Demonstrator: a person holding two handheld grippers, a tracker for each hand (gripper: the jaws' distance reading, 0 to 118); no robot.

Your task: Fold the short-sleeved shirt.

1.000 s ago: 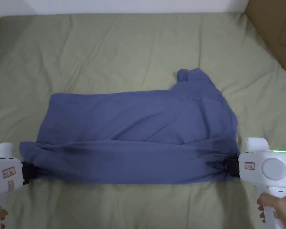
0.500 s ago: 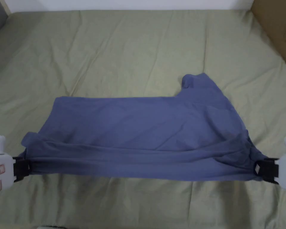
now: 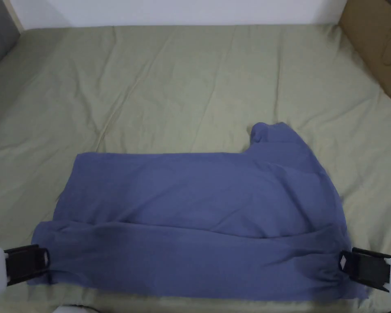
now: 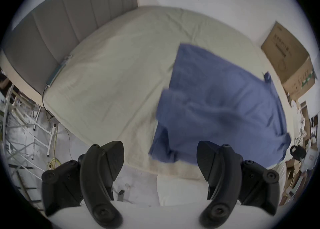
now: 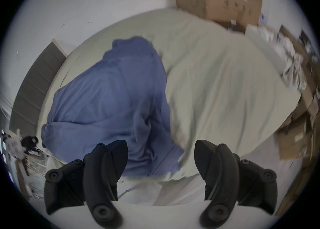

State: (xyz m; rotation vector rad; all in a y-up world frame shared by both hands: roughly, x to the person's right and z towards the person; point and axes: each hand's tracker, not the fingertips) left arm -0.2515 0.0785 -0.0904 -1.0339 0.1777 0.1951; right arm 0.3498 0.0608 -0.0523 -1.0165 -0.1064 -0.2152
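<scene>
- We note the blue short-sleeved cotton shirt [image 3: 198, 220] lying flat on the pale green bedsheet [image 3: 182, 85], in the 6 o'clock half of the head view, its near long edge folded over into a band running from 8 to 4 o'clock.
- One sleeve [image 3: 272, 132] sticks out toward 1 o'clock of the shirt body.
- Left gripper [image 3: 44, 257], white body with black jaws, sits at 8 o'clock, its tip just beside the shirt's left end. In the left gripper view [image 4: 160, 160] the jaws are spread wide with no cloth between them.
- Right gripper [image 3: 342, 261] sits at 4 o'clock, against the shirt's right end. In the right gripper view [image 5: 161, 156] its jaws are likewise spread, pinching nothing.
- A brown cardboard box [image 3: 374, 45] stands at 2 o'clock, well apart from the shirt.
- A grey padded headboard [image 4: 69, 16] borders the bed.
</scene>
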